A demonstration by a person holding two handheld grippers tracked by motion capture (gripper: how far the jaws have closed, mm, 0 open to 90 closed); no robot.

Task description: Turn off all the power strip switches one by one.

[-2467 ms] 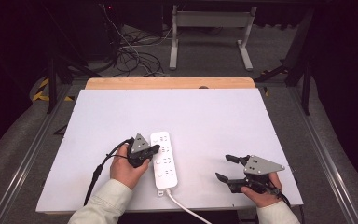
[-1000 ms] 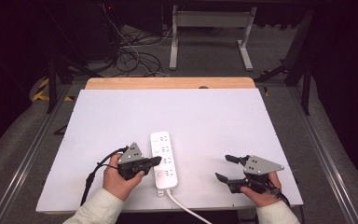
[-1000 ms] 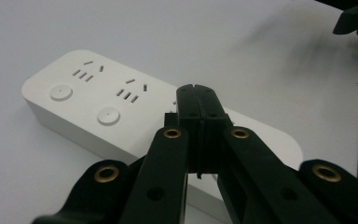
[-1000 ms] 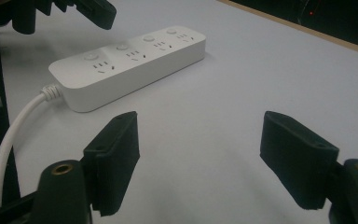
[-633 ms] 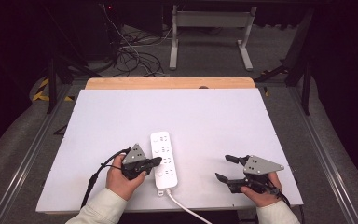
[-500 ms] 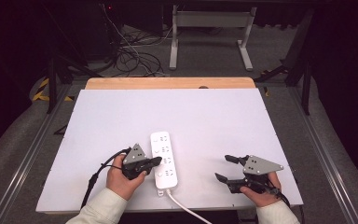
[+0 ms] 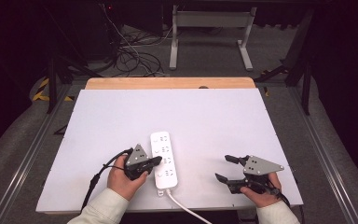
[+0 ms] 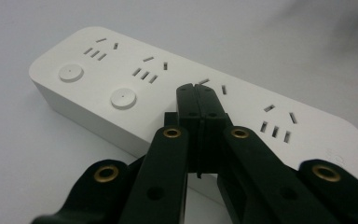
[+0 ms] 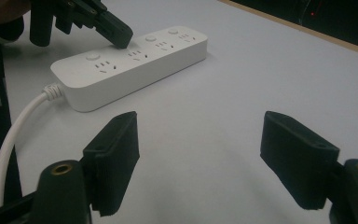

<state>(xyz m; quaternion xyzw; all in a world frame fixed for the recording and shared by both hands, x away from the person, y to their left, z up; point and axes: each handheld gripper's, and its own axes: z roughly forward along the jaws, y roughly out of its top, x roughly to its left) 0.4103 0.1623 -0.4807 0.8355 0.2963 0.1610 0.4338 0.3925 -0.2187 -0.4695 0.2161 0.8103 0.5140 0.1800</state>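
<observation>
Left tongs [image 7: 151,162] clenched, nothing between them, tip down on the strip [image 7: 164,159] at a mid button, by the look of it; the strip lies near the front edge of the table [image 7: 205,112], cord [image 7: 186,210] trailing off toward the person; right tongs [image 7: 227,168] released, wide apart, hovering well to the strip's right, idle. Looks like a switch press in progress; can't tell which buttons are done, far ones prob. left. Table top plain white, wood strip at back; dark room, cables [image 7: 135,51] on floor, grey frame [image 7: 212,28] behind.
</observation>
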